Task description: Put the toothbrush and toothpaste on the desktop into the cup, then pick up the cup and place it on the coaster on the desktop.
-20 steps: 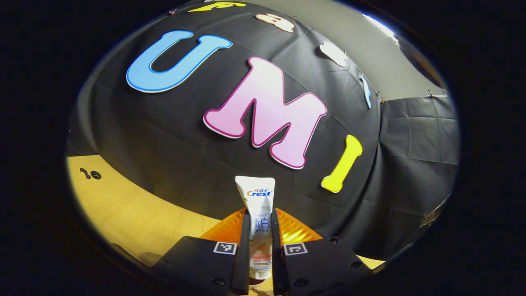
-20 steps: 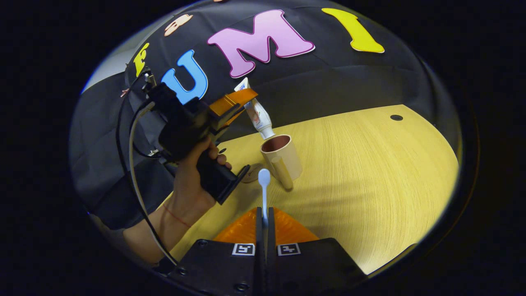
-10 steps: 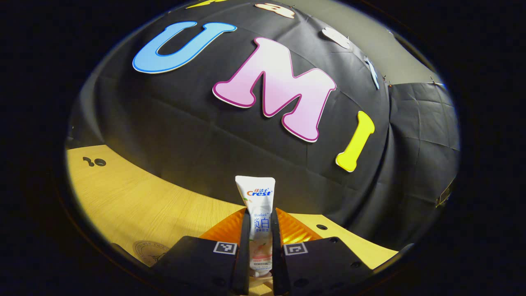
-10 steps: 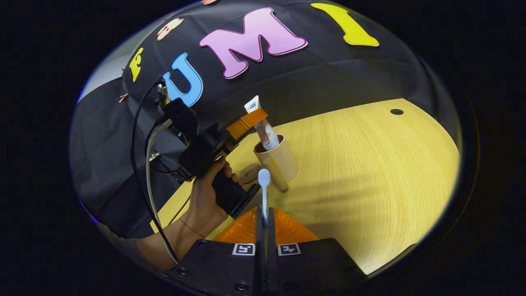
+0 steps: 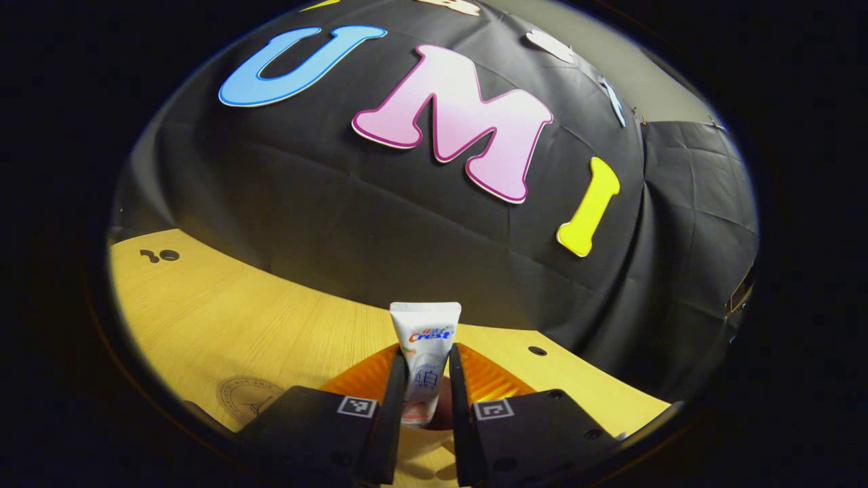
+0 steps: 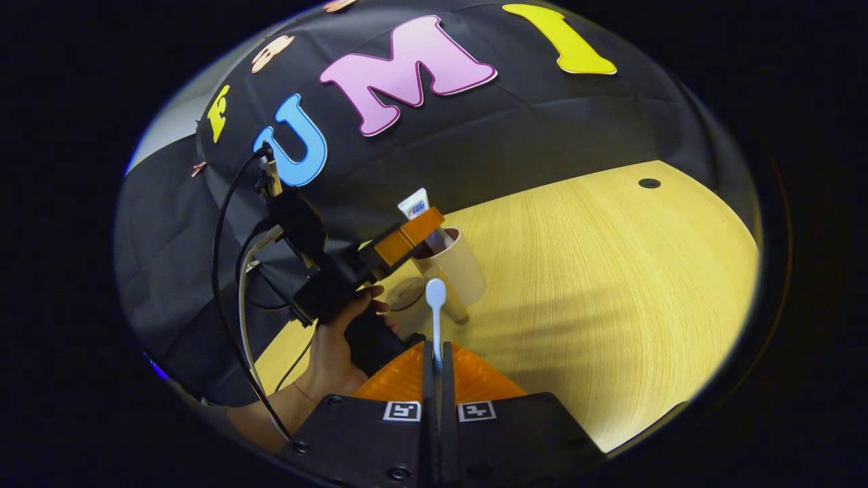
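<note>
The white toothpaste tube [image 5: 424,339] stands cap-down inside the beige cup [image 5: 424,453], between the fingers of my left gripper [image 5: 424,352], which are slightly open with a small gap on each side of the tube. In the right gripper view the cup [image 6: 464,271] stands on the wooden table with the tube [image 6: 415,203] sticking out of it and the left gripper [image 6: 407,234] at its rim, held by a hand [image 6: 332,346]. My right gripper [image 6: 437,349] is shut on the white toothbrush [image 6: 435,298], whose head points toward the cup. The round coaster [image 6: 405,295] lies just left of the cup.
The coaster [image 5: 247,400] also lies on the table [image 5: 224,325] to the left of my left gripper. Cables [image 6: 237,271] hang from the left gripper. Small holes [image 6: 649,183] mark the tabletop near the cloth wall. Open table spreads right of the cup.
The left gripper has lowered the toothpaste into the cup, its fingers have parted a little and the tube has sunk. The right gripper with the toothbrush has barely moved.
</note>
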### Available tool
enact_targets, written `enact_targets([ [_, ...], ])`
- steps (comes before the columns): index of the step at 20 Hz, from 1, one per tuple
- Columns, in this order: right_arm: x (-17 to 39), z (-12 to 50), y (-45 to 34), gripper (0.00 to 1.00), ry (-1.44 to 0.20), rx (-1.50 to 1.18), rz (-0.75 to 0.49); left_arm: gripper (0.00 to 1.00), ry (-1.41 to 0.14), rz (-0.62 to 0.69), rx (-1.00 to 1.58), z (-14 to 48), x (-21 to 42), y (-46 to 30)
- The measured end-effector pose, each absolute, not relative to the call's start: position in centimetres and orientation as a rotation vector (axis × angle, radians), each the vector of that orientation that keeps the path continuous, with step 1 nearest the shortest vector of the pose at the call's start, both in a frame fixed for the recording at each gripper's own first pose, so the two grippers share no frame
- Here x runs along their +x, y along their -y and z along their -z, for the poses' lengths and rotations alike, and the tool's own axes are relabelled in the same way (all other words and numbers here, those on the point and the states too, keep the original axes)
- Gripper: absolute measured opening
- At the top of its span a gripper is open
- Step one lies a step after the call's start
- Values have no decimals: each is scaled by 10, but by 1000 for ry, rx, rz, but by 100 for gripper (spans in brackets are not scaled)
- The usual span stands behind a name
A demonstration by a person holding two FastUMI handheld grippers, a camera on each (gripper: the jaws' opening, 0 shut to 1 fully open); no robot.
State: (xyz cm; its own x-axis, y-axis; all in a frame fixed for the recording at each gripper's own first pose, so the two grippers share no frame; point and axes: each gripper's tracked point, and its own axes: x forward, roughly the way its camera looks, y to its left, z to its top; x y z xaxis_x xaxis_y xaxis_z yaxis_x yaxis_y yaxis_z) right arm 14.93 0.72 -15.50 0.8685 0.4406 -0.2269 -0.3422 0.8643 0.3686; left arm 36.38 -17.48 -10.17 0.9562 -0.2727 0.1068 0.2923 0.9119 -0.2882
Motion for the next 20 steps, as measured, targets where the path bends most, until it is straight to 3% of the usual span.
enact_targets([
  [1, 151, 154, -7, 5, -307, 333, -415, 39, 68, 297, -301, 101, 360, 176],
  [2, 152, 151, -5, 5, -301, 342, -413, 53, 66, 296, -290, 102, 359, 178],
  [4, 156, 143, -2, 5, -284, 363, -409, 57, 62, 266, -245, 102, 358, 174],
  [5, 157, 139, -1, 5, -274, 371, -407, 70, 63, 253, -220, 102, 357, 173],
  [6, 161, 133, 0, 5, -260, 379, -407, 64, 66, 249, -200, 101, 353, 173],
  [11, 178, 95, -1, 5, -166, 441, -433, 67, 97, 263, -250, 87, 328, 169],
  [12, 183, 86, -3, 5, -146, 445, -443, 75, 103, 262, -281, 85, 321, 165],
  [13, 187, 79, -6, 5, -123, 443, -454, 67, 107, 255, -308, 84, 314, 158],
  [20, 222, 18, -38, 5, 46, 331, -563, 67, 31, 114, -393, 125, 265, 99],
])
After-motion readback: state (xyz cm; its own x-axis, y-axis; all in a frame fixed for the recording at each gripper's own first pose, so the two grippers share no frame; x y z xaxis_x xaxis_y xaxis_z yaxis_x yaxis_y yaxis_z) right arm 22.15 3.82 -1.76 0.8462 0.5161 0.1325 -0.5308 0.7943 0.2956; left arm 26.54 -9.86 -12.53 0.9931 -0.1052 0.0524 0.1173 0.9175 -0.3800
